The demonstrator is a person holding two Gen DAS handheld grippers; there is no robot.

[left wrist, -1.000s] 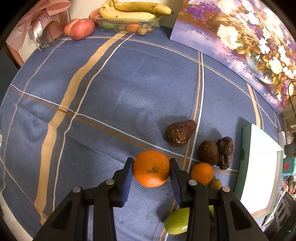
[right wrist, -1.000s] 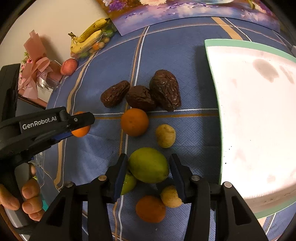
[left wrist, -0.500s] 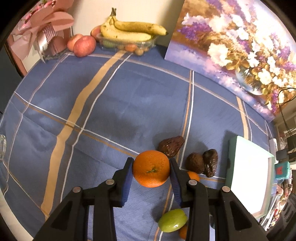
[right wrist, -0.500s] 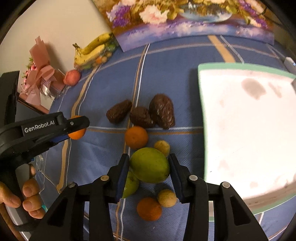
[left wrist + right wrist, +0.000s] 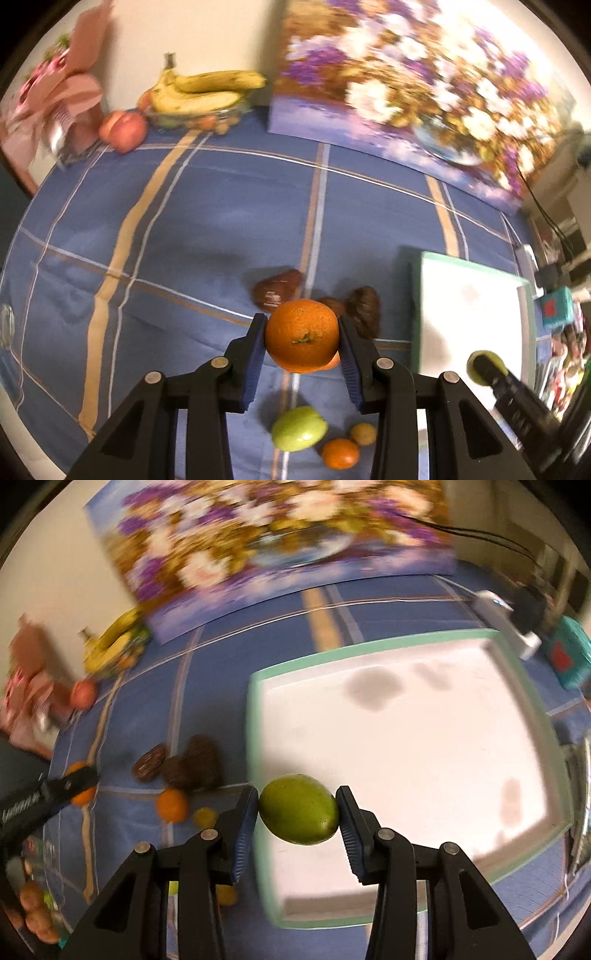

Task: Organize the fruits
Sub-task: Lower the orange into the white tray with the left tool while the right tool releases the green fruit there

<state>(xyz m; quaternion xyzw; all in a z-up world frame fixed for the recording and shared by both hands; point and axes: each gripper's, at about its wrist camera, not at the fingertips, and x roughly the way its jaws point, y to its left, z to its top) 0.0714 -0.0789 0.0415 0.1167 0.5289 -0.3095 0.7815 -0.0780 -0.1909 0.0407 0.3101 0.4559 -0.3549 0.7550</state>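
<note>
My left gripper [image 5: 301, 341] is shut on a large orange [image 5: 301, 334], held above the blue checked tablecloth. My right gripper [image 5: 297, 812] is shut on a green oval fruit [image 5: 298, 808], hanging over the left rim of the white tray [image 5: 406, 760] with a mint-green edge. Left on the cloth are three dark brown wrinkled fruits [image 5: 275, 293], a green apple [image 5: 298, 428], a small orange [image 5: 340, 453] and a small yellowish fruit [image 5: 364, 434]. The right gripper with its green fruit [image 5: 484, 363] shows at the right of the left wrist view, over the tray [image 5: 476, 295].
At the table's far side stand a bowl of bananas [image 5: 201, 92], red apples [image 5: 123, 127], a pink bouquet [image 5: 62, 99] and a flower painting [image 5: 424, 88]. A teal box [image 5: 556, 306] and cables lie beyond the tray at the right.
Both grippers have risen off the cloth with their fruits. The right one has carried the green fruit rightward to the tray's edge; the left one has lifted the orange away from the pile.
</note>
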